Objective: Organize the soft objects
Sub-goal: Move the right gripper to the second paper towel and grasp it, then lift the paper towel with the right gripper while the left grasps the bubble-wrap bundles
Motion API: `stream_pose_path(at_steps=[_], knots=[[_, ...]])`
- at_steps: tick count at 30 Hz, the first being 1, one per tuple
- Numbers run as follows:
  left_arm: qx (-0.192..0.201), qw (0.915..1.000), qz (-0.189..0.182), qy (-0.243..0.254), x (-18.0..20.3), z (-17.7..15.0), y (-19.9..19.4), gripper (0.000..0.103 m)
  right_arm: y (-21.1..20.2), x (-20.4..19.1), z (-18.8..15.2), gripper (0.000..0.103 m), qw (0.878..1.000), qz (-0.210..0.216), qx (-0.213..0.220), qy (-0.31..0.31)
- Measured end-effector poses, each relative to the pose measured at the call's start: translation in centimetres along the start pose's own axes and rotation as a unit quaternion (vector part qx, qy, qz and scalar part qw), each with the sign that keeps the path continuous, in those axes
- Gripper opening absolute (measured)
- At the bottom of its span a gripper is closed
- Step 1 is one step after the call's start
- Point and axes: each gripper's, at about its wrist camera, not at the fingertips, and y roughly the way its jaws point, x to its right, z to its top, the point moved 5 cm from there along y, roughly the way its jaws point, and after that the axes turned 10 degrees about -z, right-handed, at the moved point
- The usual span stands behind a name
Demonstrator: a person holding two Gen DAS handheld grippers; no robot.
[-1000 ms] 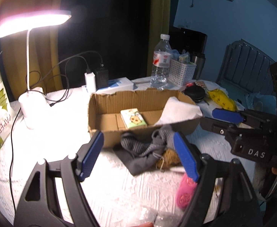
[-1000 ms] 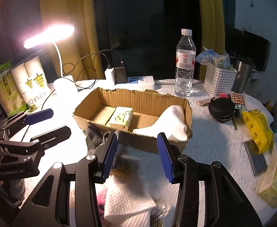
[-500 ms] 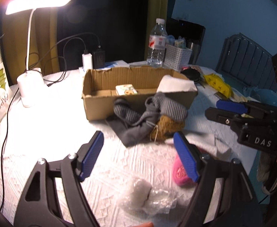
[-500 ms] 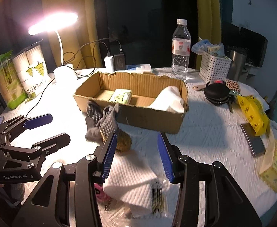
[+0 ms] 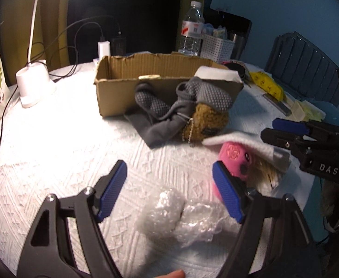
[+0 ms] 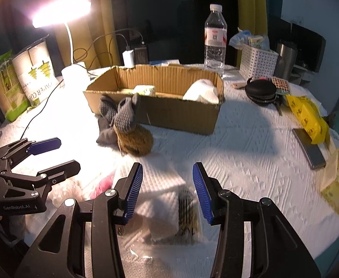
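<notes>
Both our tongs, left gripper and right gripper, are wide open and hold nothing. The gray sock and brown plush lie beside the cardboard box. The sock may be caught on the plush's chain, so one grab might drag both.

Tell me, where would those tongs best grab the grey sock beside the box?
Probably the bunched, dotted toe end of the grey sock, coming from above. It humps up against the cardboard box over a brown plush, while its flat cuff hugs the tablecloth.

black tongs, ribbed blue pads, silver screws
</notes>
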Motion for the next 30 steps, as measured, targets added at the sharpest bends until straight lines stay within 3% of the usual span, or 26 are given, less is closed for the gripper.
stream_pose_path(at_steps=[3,6,9,22,30], knots=[[-0.012,0.9999,-0.004,0.004,0.3,-0.4,0.5,0.08,0.3,0.1,-0.6,0.048,1.0,0.003,-0.008,0.0],[-0.02,0.9997,-0.009,0.004,0.4,-0.9,0.9,0.089,0.5,0.2,-1.1,0.049,1.0,0.006,-0.014,0.0],[-0.036,0.9993,-0.007,0.004,0.4,-1.3,1.5,0.09,0.8,0.3,-1.4,0.057,1.0,0.013,-0.019,0.001],[-0.059,0.9982,-0.006,0.01,0.6,-1.9,2.5,0.09,1.8,-0.1,-2.4,0.062,1.0,0.015,-0.022,-0.006],[-0.036,0.9986,-0.03,-0.023,-0.5,-1.7,1.5,0.088,1.0,0.2,-2.2,0.024,1.0,0.0,-0.012,-0.021]])
